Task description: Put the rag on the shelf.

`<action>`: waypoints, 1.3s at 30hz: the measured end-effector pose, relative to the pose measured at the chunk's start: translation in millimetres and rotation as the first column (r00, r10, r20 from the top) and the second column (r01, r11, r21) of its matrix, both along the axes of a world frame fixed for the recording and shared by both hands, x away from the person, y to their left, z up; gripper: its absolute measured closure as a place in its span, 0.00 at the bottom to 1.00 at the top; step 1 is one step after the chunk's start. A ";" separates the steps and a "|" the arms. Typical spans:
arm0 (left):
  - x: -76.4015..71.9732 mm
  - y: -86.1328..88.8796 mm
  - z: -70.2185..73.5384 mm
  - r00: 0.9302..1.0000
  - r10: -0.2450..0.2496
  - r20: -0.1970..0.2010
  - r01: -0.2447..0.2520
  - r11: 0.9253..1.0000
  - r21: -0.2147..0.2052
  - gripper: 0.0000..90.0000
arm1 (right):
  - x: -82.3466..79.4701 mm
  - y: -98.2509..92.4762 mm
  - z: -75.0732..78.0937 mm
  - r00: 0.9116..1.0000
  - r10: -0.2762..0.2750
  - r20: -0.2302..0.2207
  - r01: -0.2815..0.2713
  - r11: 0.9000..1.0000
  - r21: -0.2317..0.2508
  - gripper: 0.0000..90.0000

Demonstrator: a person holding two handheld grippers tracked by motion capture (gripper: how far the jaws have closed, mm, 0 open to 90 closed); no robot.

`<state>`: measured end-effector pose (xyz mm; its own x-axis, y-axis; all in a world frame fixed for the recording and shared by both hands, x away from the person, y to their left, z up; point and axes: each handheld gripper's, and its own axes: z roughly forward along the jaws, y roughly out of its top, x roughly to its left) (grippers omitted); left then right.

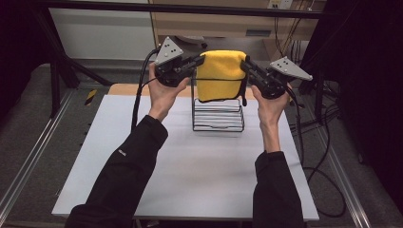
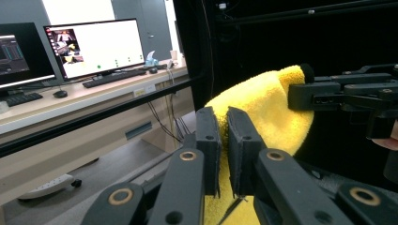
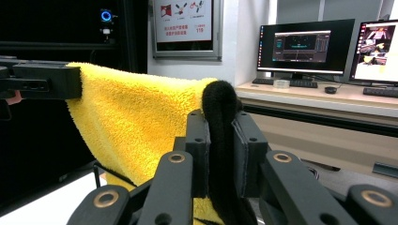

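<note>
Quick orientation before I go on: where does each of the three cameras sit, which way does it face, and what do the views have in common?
High view: above the person's side, looking forward and down on the white table and wire rack; both forearms, left gripper, right gripper.
Left gripper view: rides the left gripper, looking along its jaws toward the monitors.
Right gripper view: rides the right gripper, jaws shut on the black hem.
Shared: the yellow towel, clamped at both top corners.

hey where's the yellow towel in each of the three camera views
High view: yellow towel top centre, stretched between both tongs above the wire rack.
Left gripper view: centre right, rising from the near jaws.
Right gripper view: left of centre, black edge pinched.
Shared landmark: the towel's black edge trim.
</note>
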<state>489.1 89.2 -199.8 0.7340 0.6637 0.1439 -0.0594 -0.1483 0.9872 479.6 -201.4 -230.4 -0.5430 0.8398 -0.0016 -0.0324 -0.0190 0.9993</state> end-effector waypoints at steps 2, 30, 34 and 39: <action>-2.6 0.4 -1.3 1.000 -0.007 -0.002 0.007 1.000 0.005 0.93 | -2.0 -0.1 -1.2 1.000 0.001 0.001 -0.001 1.000 -0.008 0.88; -25.9 -6.0 -54.1 0.995 -0.006 -0.102 0.015 0.996 0.087 0.91 | -25.5 -7.2 -25.5 0.996 0.062 -0.071 -0.068 0.995 -0.080 0.78; -24.5 -7.0 -60.4 0.993 -0.003 -0.118 0.013 0.996 0.087 0.91 | -29.8 -9.6 -23.6 0.991 0.079 -0.104 -0.089 0.992 -0.092 0.71; -23.8 -8.3 -64.1 0.992 0.000 -0.125 0.011 0.996 0.086 0.91 | -37.1 -11.8 -18.7 0.990 0.083 -0.115 -0.095 0.990 -0.101 0.61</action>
<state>465.4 80.8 -263.9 0.7533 0.6487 0.1082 0.0619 -0.2338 0.9703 442.5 -213.2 -249.1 -0.6173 0.7864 -0.0237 0.0753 0.0890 0.9932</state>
